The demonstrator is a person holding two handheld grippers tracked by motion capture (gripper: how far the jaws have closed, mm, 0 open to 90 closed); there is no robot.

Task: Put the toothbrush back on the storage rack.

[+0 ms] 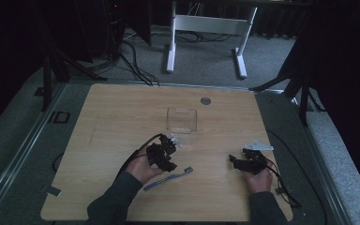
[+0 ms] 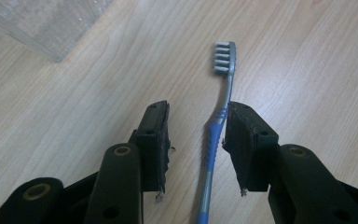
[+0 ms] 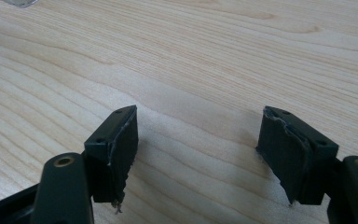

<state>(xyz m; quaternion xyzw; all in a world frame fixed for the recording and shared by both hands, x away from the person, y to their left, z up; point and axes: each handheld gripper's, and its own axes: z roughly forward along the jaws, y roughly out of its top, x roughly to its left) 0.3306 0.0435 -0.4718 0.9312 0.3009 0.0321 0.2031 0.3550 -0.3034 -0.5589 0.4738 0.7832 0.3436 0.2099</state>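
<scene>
Blue toothbrush [image 2: 213, 154] was found lying flat on the worktop [image 1: 122, 117], bristles up, handle running between the jaws of the left gripper [image 2: 196, 135]. Those jaws were held wide, one pad just beside the handle, nothing clamped; the straddle was judged a line-up for a pickup. Clear box [image 1: 181, 121] stood near, likely the destination. Right gripper [image 3: 198, 140] was parked open and empty over bare wood, kept out of the way.
</scene>
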